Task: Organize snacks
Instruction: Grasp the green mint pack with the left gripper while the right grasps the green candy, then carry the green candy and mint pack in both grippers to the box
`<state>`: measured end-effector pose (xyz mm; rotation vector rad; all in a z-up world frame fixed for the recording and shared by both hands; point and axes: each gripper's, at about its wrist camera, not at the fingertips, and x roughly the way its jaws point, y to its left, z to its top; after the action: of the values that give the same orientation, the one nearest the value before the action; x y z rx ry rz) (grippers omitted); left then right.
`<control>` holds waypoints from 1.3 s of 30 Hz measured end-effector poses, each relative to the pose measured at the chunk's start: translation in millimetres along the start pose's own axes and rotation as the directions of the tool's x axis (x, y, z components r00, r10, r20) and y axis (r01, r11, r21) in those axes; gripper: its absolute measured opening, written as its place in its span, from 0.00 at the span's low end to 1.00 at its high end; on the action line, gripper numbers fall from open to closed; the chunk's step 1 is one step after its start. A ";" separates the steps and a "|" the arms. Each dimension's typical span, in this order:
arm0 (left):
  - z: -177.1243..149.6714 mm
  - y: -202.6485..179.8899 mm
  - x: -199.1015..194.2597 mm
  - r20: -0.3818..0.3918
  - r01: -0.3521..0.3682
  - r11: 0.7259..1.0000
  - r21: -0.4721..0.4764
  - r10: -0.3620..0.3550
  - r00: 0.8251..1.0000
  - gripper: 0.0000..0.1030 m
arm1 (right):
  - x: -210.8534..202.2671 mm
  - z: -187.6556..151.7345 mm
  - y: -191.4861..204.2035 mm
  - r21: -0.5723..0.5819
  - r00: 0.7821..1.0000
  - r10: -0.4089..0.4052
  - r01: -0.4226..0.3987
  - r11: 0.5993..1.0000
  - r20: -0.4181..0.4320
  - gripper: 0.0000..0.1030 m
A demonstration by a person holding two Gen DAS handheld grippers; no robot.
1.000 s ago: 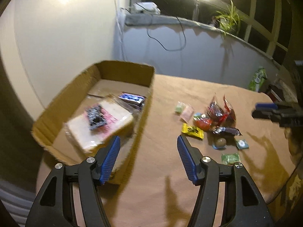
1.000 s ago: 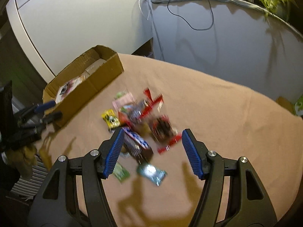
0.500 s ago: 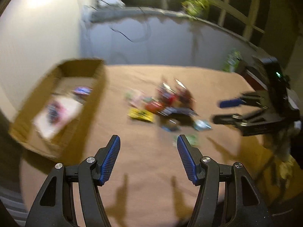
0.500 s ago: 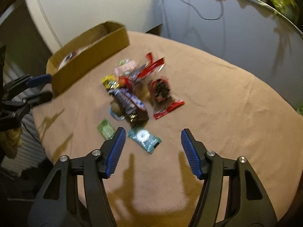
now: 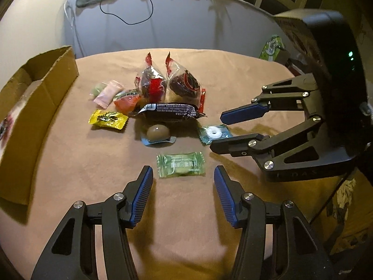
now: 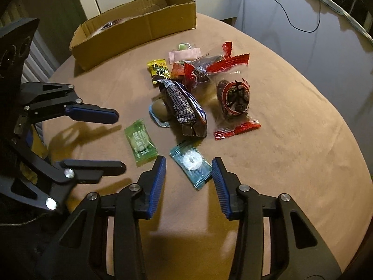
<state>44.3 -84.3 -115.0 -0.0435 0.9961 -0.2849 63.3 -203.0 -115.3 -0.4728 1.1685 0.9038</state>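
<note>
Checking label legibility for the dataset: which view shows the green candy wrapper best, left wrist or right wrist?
Left wrist. The green candy wrapper lies flat, sharp and square-on, just ahead of the left gripper, whose jaws are closing with nothing gripped. In the right wrist view the same wrapper sits off to the left, angled, its print blurrier.

left claw [image 5: 183,180] closing, right claw [image 6: 188,170] closing

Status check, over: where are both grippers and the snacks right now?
Left gripper closing, lined up on green candy, no contact. Right gripper closing around teal mint, not yet gripped. Nothing blocking; cardboard box beyond pile.
</note>
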 end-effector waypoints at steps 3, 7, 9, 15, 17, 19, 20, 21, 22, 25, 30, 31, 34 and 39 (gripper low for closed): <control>0.8 -0.8 7.0 -0.009 -0.011 1.000 0.006 0.011 1.000 0.52 | 4.2 -0.1 -2.6 -0.010 1.000 0.011 -0.011 1.000 -0.013 0.41; 4.3 -3.6 14.3 -0.016 -0.031 0.999 0.023 0.032 0.999 0.52 | 8.9 -0.2 -5.4 -0.022 1.000 0.016 -0.017 1.000 -0.025 0.41; 6.1 -5.9 17.2 -0.012 -0.035 0.999 0.028 0.035 0.999 0.52 | 9.0 0.0 -7.5 -0.028 1.000 0.019 -0.020 0.999 -0.025 0.41; 7.7 -12.2 21.5 0.004 -0.059 0.997 0.055 0.059 0.998 0.44 | 7.9 -2.3 -12.5 -0.019 0.999 0.028 -0.028 0.999 -0.020 0.28; 7.7 -11.0 21.5 0.011 -0.062 0.997 0.054 0.062 0.998 0.39 | 8.1 -2.1 -14.4 -0.009 0.999 0.030 -0.030 1.000 -0.018 0.21; 7.4 -9.0 20.9 0.016 -0.064 0.997 0.049 0.063 0.998 0.32 | 8.3 -2.2 -15.9 0.002 0.999 0.030 -0.030 1.000 -0.015 0.16; 7.2 -8.5 21.2 0.019 -0.064 0.997 0.047 0.063 0.998 0.30 | 9.1 -1.8 -15.7 0.004 0.999 0.029 -0.029 1.000 -0.015 0.15; 6.3 -7.3 20.5 0.023 -0.066 0.997 0.043 0.065 0.998 0.27 | 9.4 -1.8 -15.4 0.005 1.000 0.027 -0.027 1.000 -0.014 0.13; 5.8 -6.1 19.9 0.026 -0.063 0.997 0.039 0.062 0.998 0.25 | 9.5 -1.5 -14.9 0.007 1.000 0.025 -0.025 1.000 -0.013 0.11; 1.6 0.5 16.0 0.030 -0.051 0.998 0.021 0.051 0.998 0.13 | 9.4 -0.2 -12.8 0.015 1.000 0.017 -0.016 1.000 -0.009 0.07; -4.5 9.1 11.7 0.038 -0.028 0.999 -0.016 0.028 0.999 0.08 | 7.7 0.6 -11.8 0.040 1.000 0.018 -0.018 0.999 0.001 0.05; -5.9 9.9 11.1 0.040 -0.024 0.999 -0.021 0.025 0.999 0.08 | 7.2 0.3 -11.8 0.048 1.000 0.019 -0.019 0.999 0.003 0.05; -7.9 13.2 9.1 0.049 -0.014 0.999 -0.038 0.016 0.999 0.06 | 6.0 -1.6 -11.5 0.070 1.000 0.025 -0.026 0.997 0.011 0.05; -13.0 20.9 1.0 0.072 0.002 0.997 -0.075 0.003 0.997 0.06 | -1.0 -6.1 -10.9 0.111 0.998 0.031 -0.036 0.993 0.048 0.03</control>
<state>38.6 -63.2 -126.5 -0.1206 0.9346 -0.2438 68.5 -214.2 -117.9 -0.3405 1.1812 0.8683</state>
